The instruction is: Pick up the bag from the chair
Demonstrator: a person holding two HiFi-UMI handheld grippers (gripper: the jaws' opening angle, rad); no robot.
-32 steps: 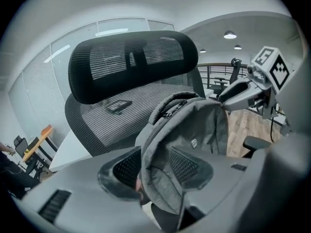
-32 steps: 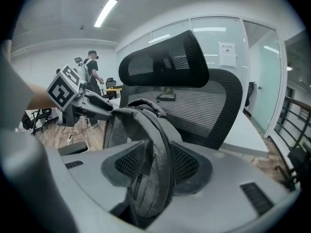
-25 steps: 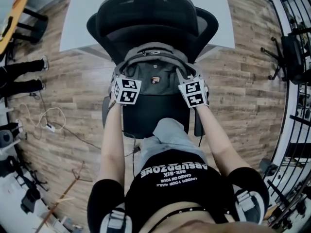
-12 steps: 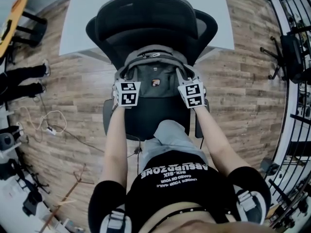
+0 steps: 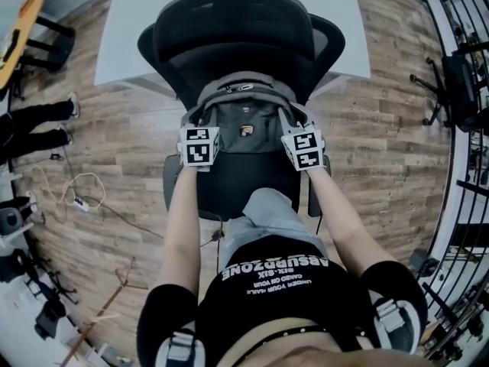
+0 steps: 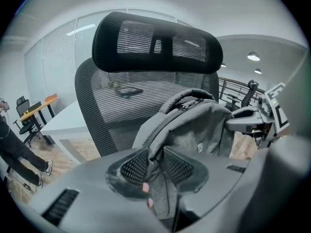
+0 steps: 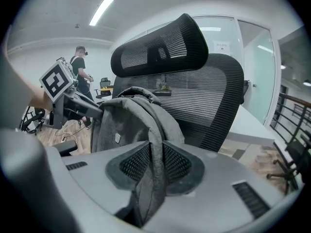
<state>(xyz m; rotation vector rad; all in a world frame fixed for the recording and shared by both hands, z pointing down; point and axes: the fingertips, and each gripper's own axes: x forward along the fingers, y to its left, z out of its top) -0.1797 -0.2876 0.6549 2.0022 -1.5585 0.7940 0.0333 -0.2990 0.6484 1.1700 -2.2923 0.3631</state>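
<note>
Bag (image 5: 244, 121) sat on the chair (image 5: 233, 29) seat against the backrest, at twelve o'clock from the person. The left gripper (image 6: 156, 165) at its nine o'clock and the right gripper (image 7: 156, 161) at three had just been closing, each clamped on a fold of its fabric. From overhead, marker cubes (image 5: 199, 145) hid both sets of jaws.

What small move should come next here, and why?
Probably a short, even lift of both hands together. The left hand-held gripper and the right hand-held gripper have just been closing, and each now pinches grey fabric at one side of the grey backpack, which stands upright on the black office chair. With both sides gripped, raising them evenly should keep it level.
</note>
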